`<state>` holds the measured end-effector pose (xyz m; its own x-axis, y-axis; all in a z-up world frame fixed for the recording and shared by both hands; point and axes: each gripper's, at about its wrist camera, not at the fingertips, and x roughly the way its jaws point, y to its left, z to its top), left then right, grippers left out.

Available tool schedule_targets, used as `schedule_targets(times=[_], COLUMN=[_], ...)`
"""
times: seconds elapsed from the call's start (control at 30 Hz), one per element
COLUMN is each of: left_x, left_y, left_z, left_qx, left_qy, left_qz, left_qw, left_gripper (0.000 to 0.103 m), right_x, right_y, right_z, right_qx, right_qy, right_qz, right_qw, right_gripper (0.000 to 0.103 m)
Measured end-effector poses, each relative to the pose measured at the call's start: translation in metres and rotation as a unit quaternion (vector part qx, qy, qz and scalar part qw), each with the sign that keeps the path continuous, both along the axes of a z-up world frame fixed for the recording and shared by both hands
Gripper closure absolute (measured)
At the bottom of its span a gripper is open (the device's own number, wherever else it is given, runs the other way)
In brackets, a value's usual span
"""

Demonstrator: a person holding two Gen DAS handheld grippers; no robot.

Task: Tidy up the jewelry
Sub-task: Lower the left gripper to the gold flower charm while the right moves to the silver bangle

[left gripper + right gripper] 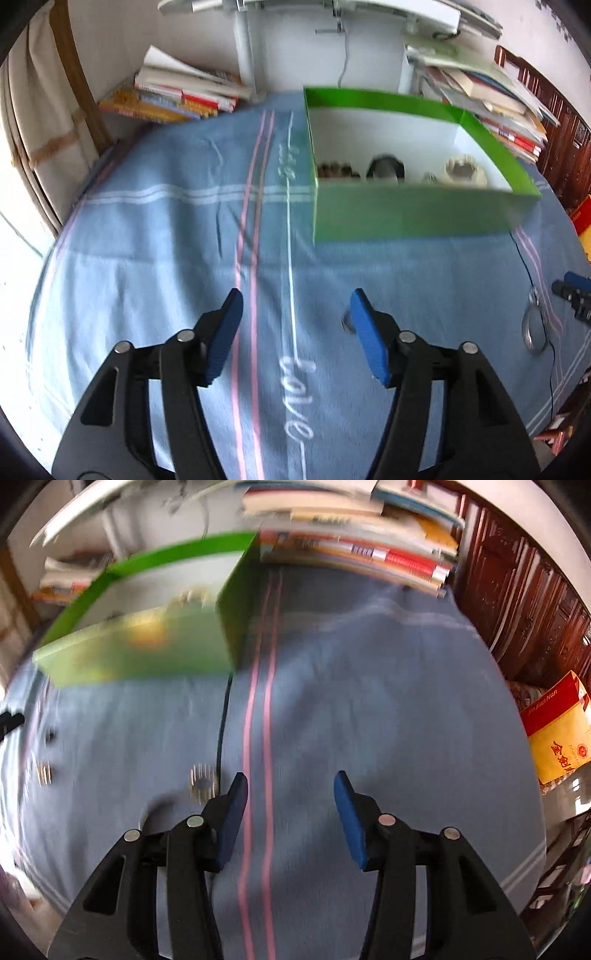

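Left wrist view: both grippers hang part open and empty over a blue cloth (147,229), with jewelry partly in a green box (413,214).

The left gripper (295,306) has its jaws apart with only cloth between them; a small blurred piece (346,324) lies just beside its right finger. Inside the box sit dark beads (338,170), a dark round item (386,168) and a pale bracelet (466,168). A pendant on a thin black cord (533,332) lies near the right edge. The right gripper (290,790) is likewise apart and holds nothing; a blurred ring-like piece (202,781) lies just beside its left finger. Stacked books (369,554) stand behind.
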<state>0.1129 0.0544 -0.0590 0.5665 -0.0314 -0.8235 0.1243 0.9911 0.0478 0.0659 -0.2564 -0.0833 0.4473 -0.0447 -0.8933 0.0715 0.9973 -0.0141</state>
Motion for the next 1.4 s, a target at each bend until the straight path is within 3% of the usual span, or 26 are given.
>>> schedule_targets(times=[0.33,0.6,0.77,0.93,1.0,1.17,1.27,1.4], left_x=[-0.033,-0.042,-0.041,-0.038,-0.035,-0.028,-0.029,-0.030], left_y=[-0.016,-0.028,-0.033,-0.037,-0.038,-0.041,-0.048,-0.062], left_z=[-0.010,-0.024,-0.031,-0.038,-0.039,-0.041,-0.042,-0.041], left_qx=[-0.015,-0.025,-0.027,-0.026,-0.034,-0.049,-0.048,-0.049], left_qy=[0.018,0.044,0.056,0.063,0.067,0.076,0.075,0.070], left_qz=[-0.038,-0.063,-0.067,-0.070,-0.064,-0.064,-0.075,-0.099], left_qw=[0.9990,0.9967,0.9958,0.9953,0.9951,0.9938,0.9931,0.9914], left_gripper=[0.036,0.036,0.035,0.035,0.049,0.065,0.081,0.081], right_x=[-0.013,0.004,0.039,0.064,0.059,0.041,0.038,0.038], right_y=[0.067,0.098,0.114,0.105,0.103,0.092,0.087,0.087], right_z=[-0.001,-0.009,-0.013,-0.006,-0.003,-0.002,-0.007,-0.012], right_qx=[0.033,0.056,0.068,0.076,0.068,0.065,0.071,0.076], right_qy=[0.004,0.001,-0.021,-0.035,-0.036,-0.033,-0.027,-0.023], right_qz=[0.112,0.144,0.163,0.129,0.130,0.124,0.116,0.113], right_qw=[0.993,0.988,0.984,0.988,0.988,0.990,0.990,0.990], right_gripper=[0.055,0.054,0.054,0.054,0.054,0.054,0.054,0.054])
